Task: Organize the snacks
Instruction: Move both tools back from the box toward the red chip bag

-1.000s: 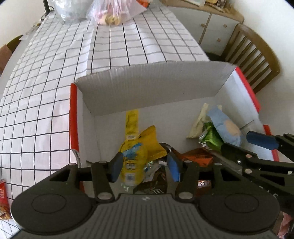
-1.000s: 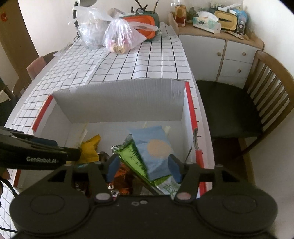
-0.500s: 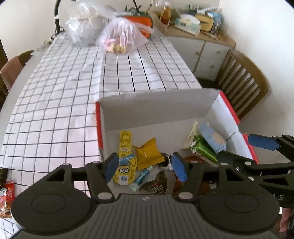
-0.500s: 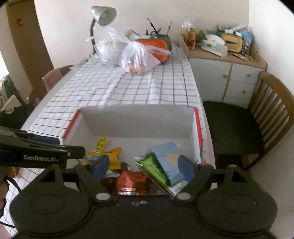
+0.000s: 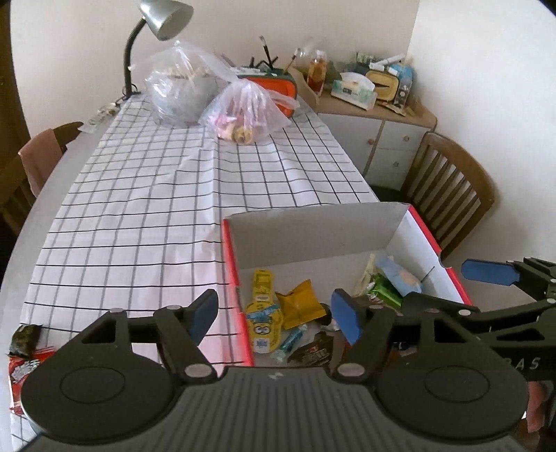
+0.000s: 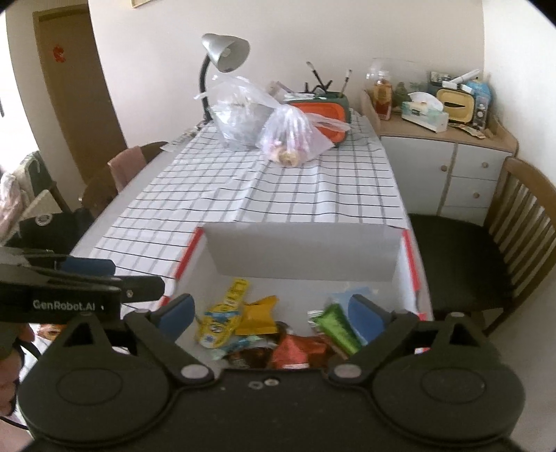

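Note:
A white cardboard box (image 5: pixel 312 236) (image 6: pixel 299 250) with red edges sits on the checked tablecloth and holds several snack packets: a yellow cartoon packet (image 5: pixel 262 323) (image 6: pixel 217 321), a mustard pouch (image 5: pixel 300 306) (image 6: pixel 259 314), a green packet (image 5: pixel 382 292) (image 6: pixel 335 325), a light blue packet (image 5: pixel 399 274) and an orange-red packet (image 6: pixel 292 351). My left gripper (image 5: pixel 274 316) is open and empty, held above the box's left wall. My right gripper (image 6: pixel 274 309) is open and empty above the box. A red snack packet (image 5: pixel 21 368) and a dark packet (image 5: pixel 24 340) lie on the table at far left.
Two clear plastic bags (image 5: pixel 243 111) (image 6: pixel 292 135), an orange container (image 6: pixel 323 107) and a desk lamp (image 5: pixel 160 21) stand at the table's far end. A wooden chair (image 6: pixel 514 222) and a cluttered cabinet (image 6: pixel 444 146) are to the right. Another chair (image 6: pixel 118 174) is at left.
Both grippers have risen and pulled back from the box, so more of the table and room shows. Both jaws have opened wider. The snacks in the box lie as before.

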`<act>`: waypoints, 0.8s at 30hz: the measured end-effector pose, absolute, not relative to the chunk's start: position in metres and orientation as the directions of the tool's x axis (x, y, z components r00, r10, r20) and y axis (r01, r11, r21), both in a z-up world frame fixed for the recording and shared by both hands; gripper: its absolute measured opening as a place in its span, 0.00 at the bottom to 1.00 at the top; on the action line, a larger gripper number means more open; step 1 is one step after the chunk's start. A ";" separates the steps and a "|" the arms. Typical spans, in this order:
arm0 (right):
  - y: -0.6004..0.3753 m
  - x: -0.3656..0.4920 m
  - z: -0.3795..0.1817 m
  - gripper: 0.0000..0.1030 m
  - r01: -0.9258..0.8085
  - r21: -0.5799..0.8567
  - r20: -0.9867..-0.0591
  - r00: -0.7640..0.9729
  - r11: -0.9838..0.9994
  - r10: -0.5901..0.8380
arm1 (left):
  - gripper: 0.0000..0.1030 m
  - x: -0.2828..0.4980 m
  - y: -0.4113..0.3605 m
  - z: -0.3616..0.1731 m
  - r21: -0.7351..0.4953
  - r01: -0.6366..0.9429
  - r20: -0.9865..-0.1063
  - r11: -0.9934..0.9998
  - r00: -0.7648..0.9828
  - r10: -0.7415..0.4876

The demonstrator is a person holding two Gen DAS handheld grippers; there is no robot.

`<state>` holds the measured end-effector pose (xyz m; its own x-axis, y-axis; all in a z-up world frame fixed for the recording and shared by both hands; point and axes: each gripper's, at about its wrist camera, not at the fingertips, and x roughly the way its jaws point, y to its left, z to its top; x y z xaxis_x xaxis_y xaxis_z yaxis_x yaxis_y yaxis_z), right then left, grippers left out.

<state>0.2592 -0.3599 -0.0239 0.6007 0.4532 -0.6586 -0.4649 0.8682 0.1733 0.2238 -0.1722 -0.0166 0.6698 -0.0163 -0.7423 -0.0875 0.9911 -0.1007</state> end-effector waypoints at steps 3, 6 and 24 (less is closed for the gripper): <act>-0.351 0.252 -0.022 1.00 -0.460 0.190 -0.645 0.608 0.867 0.464 | 0.71 0.213 -0.162 -0.017 -0.097 -0.098 -0.734 0.990 0.679 -0.004; -0.337 0.247 -0.023 1.00 -0.469 0.198 -0.644 0.600 0.861 0.475 | 0.71 0.201 -0.147 -0.019 -0.095 -0.117 -0.733 0.989 0.680 0.011; -0.204 0.236 -0.042 1.00 -0.555 0.240 -0.698 0.472 0.797 0.539 | 0.71 0.140 0.009 -0.056 -0.097 -0.361 -0.798 0.928 0.585 0.145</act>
<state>0.2356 -0.2044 -0.0423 0.4719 0.5386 -0.6980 -0.5547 0.7967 0.2397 0.1403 0.0088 -0.0556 0.5853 0.1446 -0.7978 -0.3608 0.9276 -0.0967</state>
